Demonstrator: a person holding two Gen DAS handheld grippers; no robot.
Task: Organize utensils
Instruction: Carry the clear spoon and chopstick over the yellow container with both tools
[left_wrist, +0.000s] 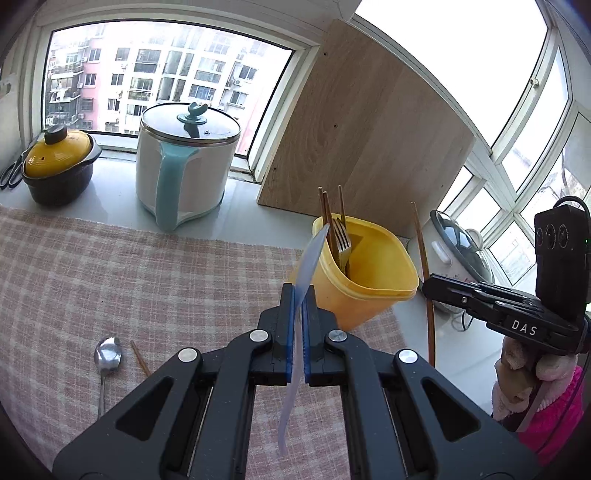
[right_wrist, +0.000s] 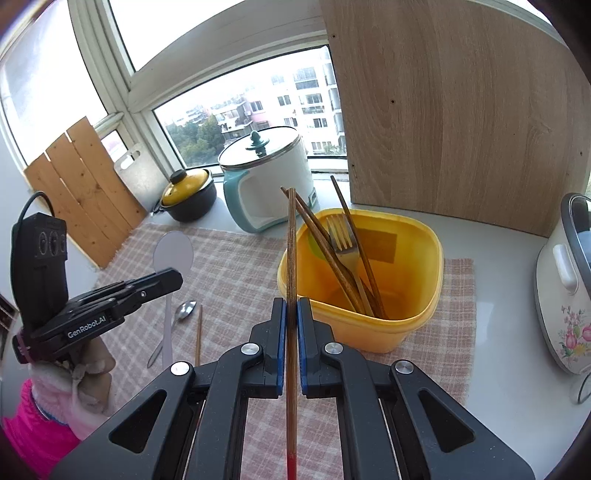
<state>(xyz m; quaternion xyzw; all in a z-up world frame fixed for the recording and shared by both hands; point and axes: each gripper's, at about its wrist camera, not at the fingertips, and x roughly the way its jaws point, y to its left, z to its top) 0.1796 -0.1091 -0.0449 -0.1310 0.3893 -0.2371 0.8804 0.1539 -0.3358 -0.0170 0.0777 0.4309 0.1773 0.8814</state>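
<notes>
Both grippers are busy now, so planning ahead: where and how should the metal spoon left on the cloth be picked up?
Grip the spoon by its thin handle, coming straight down from above with one finger on either side. It lies flat on the checked cloth, so only the handle's narrow width fits between them. The loose chopstick lies close beside the bowl, so the handle's far end is probably safer.

Yellow bin (right_wrist: 413, 314) holds fork (right_wrist: 345, 243), chopsticks (right_wrist: 325, 243) (steel spoon (left_wrist: 107, 354) outside).

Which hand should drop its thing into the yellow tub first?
Probably the right. Its tongs grip a chopstick whose tip already hangs right at the tub rim. The left tongs, holding a pale spoon, sit a little short of the tub.
</notes>
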